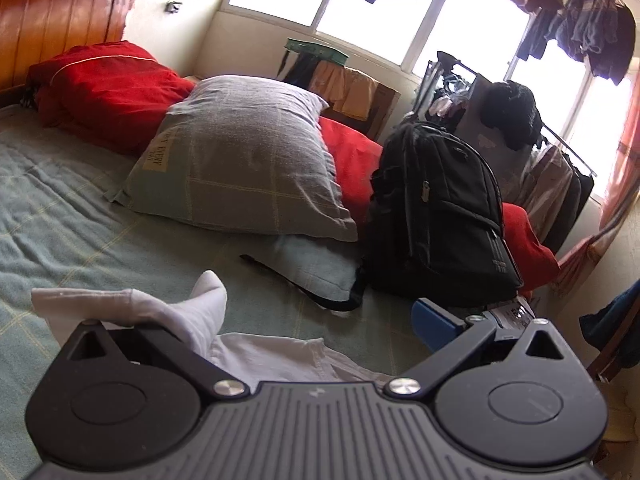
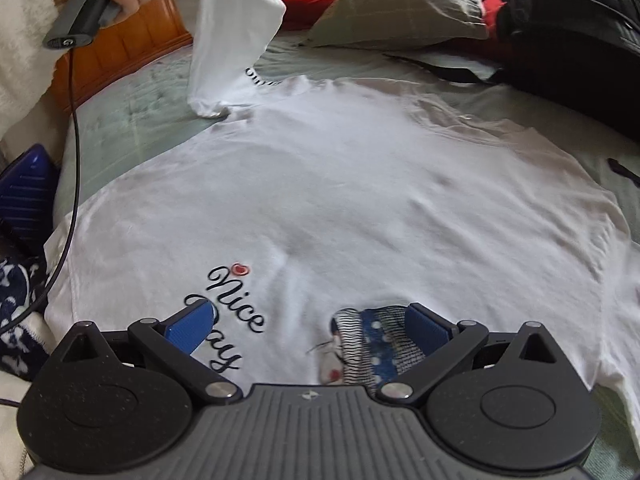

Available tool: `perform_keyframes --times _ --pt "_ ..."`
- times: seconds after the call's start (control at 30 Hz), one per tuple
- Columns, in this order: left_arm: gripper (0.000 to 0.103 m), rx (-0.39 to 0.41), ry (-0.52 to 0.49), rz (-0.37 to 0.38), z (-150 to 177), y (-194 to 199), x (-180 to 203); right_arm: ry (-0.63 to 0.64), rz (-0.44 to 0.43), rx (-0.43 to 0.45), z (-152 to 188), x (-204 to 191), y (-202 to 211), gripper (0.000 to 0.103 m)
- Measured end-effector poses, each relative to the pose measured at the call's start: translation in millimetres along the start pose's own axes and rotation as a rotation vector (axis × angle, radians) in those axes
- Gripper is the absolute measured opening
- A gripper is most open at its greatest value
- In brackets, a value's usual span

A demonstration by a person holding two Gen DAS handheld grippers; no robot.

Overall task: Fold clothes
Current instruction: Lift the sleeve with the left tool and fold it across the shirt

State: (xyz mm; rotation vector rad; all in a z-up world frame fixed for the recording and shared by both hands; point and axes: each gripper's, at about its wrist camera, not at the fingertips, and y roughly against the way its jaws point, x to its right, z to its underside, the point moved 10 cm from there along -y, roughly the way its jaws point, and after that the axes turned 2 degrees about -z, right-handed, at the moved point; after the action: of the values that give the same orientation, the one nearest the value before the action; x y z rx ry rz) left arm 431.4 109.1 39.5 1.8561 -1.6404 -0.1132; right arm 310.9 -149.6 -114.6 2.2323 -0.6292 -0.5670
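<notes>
Two views: right shows T-shirt print; left, backpack.

You are in a bedroom with a big bed under a green checked cover. A brown wooden headboard stands at the far left. A grey pillow lies in the middle, with red bedding behind it. A black backpack sits on the right. Far off, wide windows let in bright white light. Dark clothes hang above them, and a clothes rack stands below. The wall is cream.
</notes>
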Motion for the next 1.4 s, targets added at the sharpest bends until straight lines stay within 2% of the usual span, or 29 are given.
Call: perform_keyframes --times 0.43,0.83,1.13,1.4 --pt "0.101 -0.047 -0.063 0.090 9.0 -25.8 56.8 0.001 -0.040 0.000 5.4 -5.1 -7.0 0.103" --pt "0.101 -0.103 -0.111 0.182 31.9 -49.9 105.8 -0.014 -0.056 0.007 6.0 -3.3 -7.1 0.103" --pt "0.101 -0.139 -0.159 0.253 57.5 -56.2 136.7 -0.016 -0.060 0.010 7.0 -3.0 -6.9 0.103" --pt "0.101 -0.203 -0.198 0.311 88.4 -63.3 157.1 -0.016 -0.059 0.011 7.1 -3.2 -7.4 0.103"
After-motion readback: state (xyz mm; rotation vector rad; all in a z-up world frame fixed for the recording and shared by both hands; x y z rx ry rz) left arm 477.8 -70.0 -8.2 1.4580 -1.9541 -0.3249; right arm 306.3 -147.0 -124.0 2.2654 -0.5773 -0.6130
